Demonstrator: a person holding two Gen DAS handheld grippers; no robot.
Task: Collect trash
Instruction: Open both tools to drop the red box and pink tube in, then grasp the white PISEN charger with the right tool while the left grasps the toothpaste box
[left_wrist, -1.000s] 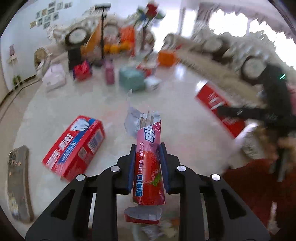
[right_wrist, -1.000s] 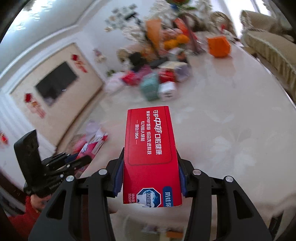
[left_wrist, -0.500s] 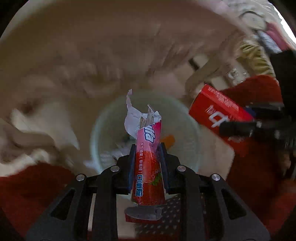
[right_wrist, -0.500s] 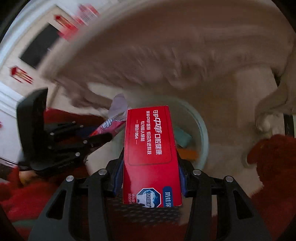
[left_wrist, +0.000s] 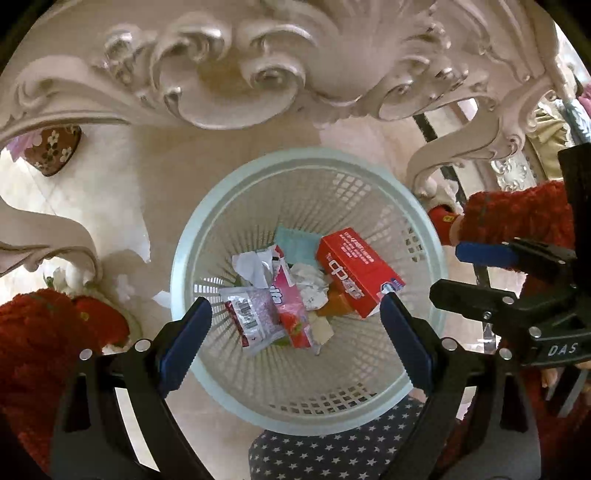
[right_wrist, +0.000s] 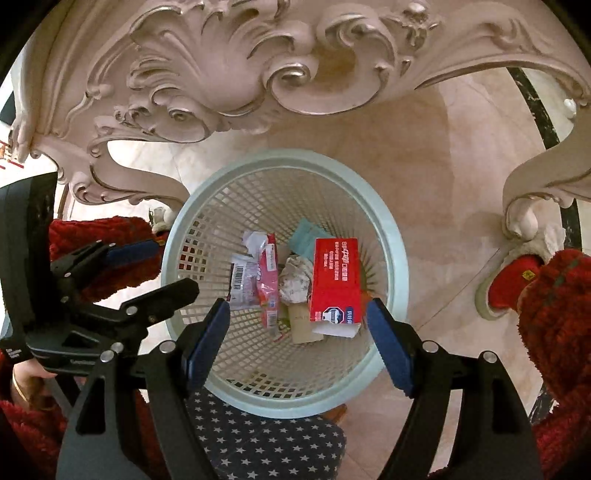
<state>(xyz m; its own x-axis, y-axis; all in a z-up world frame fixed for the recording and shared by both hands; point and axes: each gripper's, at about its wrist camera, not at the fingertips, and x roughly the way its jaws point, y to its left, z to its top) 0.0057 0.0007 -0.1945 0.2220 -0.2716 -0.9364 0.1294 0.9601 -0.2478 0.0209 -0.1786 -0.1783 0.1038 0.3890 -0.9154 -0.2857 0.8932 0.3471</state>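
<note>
A pale green mesh waste basket stands on the floor below both grippers; it also shows in the right wrist view. Inside lie a pink candy wrapper, a red toothpaste box, crumpled paper and other scraps. The same wrapper and box show in the right wrist view. My left gripper is open and empty above the basket. My right gripper is open and empty above it too. Each gripper shows at the edge of the other's view.
An ornate carved cream table apron and its curved legs arch over the basket. Red fuzzy slippers and a star-patterned dark cloth lie close to the basket on the marble floor.
Both grippers swung from the tabletop down to the basket. The left gripper opened and dropped the pink wrapper; the right opened and dropped the red box. Both items now lie in the basket.
</note>
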